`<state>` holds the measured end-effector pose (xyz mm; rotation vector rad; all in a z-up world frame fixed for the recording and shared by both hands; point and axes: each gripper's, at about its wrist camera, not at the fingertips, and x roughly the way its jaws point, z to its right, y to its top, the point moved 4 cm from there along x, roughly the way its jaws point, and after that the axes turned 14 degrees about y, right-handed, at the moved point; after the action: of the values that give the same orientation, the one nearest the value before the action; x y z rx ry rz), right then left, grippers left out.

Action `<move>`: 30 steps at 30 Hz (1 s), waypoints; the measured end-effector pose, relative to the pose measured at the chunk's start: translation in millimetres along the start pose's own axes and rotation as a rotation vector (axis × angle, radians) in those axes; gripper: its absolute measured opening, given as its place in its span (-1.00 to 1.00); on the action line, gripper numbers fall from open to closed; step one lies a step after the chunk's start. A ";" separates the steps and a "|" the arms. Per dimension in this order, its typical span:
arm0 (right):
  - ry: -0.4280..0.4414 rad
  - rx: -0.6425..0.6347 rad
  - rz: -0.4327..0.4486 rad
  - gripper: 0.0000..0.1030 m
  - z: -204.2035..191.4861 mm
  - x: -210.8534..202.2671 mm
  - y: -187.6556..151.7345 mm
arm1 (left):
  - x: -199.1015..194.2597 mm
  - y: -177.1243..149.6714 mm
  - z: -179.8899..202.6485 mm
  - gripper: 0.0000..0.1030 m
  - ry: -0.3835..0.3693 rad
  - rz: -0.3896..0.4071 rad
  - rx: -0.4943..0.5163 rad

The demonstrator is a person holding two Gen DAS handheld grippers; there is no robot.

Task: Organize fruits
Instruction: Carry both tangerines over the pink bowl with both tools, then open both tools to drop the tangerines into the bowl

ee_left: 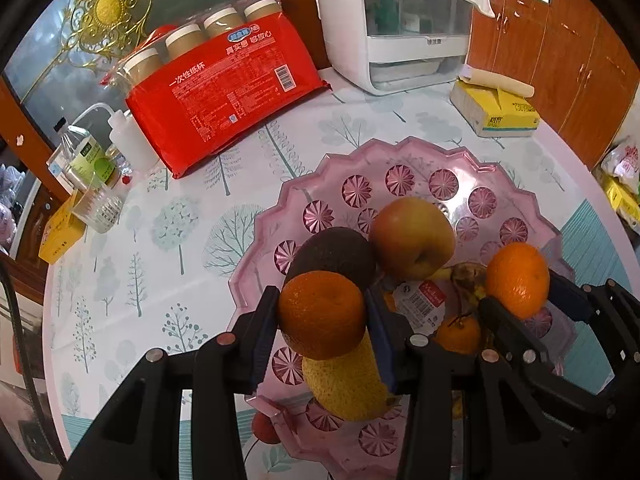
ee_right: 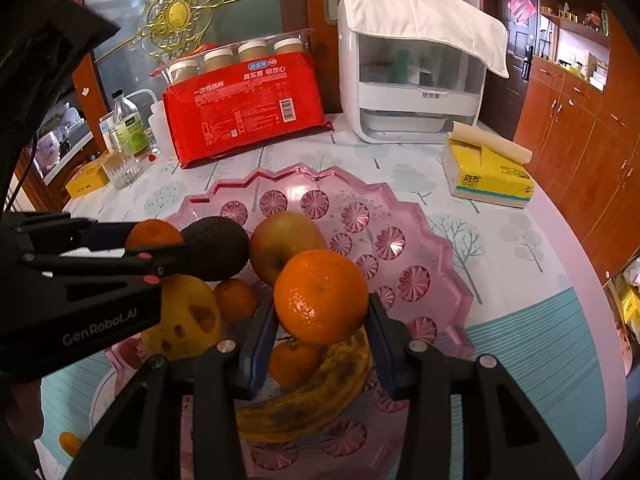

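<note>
My left gripper [ee_left: 322, 314] is shut on an orange [ee_left: 322, 314] above the pink fruit tray [ee_left: 400, 152]. My right gripper [ee_right: 322, 314] is shut on another orange [ee_right: 320, 296] over the same tray [ee_right: 280, 172]; it also shows in the left wrist view [ee_left: 516, 304], holding its orange [ee_left: 516, 278]. The left gripper shows in the right wrist view [ee_right: 154, 246], holding its orange [ee_right: 154, 232]. In the tray lie an avocado [ee_left: 332, 250], an apple [ee_left: 412, 236], a yellow pear [ee_left: 348, 388], a spotted banana [ee_right: 312, 396] and small tangerines [ee_right: 236, 300].
A red pack of paper cups [ee_left: 220, 96], bottles and a glass [ee_left: 96, 204] stand at the back left. A white appliance [ee_left: 400, 28] and a yellow tissue box [ee_left: 496, 110] stand behind the tray. A small red fruit [ee_left: 266, 432] lies beside the tray's near edge.
</note>
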<state>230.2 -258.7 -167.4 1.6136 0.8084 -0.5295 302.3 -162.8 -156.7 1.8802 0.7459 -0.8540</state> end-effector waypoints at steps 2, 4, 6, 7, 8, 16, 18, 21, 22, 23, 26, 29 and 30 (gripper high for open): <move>0.001 -0.007 -0.007 -0.15 -1.7 1.8 -2.2 | -0.4 0.3 0.9 -0.19 0.009 0.001 0.007; 0.004 -0.015 -0.017 -0.14 -3.4 3.7 -5.6 | -0.8 0.2 1.6 -0.19 0.015 0.004 0.015; 0.009 -0.020 -0.023 -0.14 -4.5 5.0 -8.6 | -1.0 -0.1 2.0 -0.19 0.023 0.008 0.023; 0.009 -0.021 -0.025 -0.14 -4.7 5.6 -9.9 | -1.2 0.1 2.3 -0.19 0.026 0.008 0.025; 0.010 -0.023 -0.028 -0.14 -4.9 6.2 -10.9 | -1.3 0.3 2.9 -0.19 0.031 0.009 0.029; -0.007 0.000 -0.047 -0.13 4.7 11.9 -17.4 | -3.4 -1.1 5.6 -0.18 0.056 0.020 0.052; -0.007 0.006 -0.056 -0.13 6.6 13.4 -19.3 | -4.2 -2.0 6.0 -0.18 0.059 0.022 0.051; -0.009 -0.001 -0.057 -0.11 6.5 13.2 -22.1 | -5.4 -3.0 7.0 -0.17 0.067 0.025 0.055; -0.010 -0.004 -0.056 -0.10 6.1 12.4 -22.3 | -6.1 -3.4 7.1 -0.16 0.070 0.024 0.055; -0.012 -0.007 -0.054 -0.10 5.6 11.7 -22.1 | -6.5 -4.2 7.3 -0.16 0.070 0.021 0.055; -0.022 -0.025 -0.035 0.07 2.8 6.6 -20.8 | -7.7 -6.1 6.6 -0.15 0.065 0.015 0.049; -0.034 -0.049 -0.016 0.15 -1.6 1.0 -18.9 | -7.1 -9.5 4.9 -0.09 0.054 -0.001 0.042; -0.038 -0.057 -0.010 0.17 -3.7 -1.0 -18.3 | -6.7 -11.1 4.5 -0.05 0.046 -0.009 0.039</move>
<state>215.5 -254.1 -178.0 1.5434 0.7971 -0.5378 288.6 -163.4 -158.3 1.9384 0.7713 -0.8386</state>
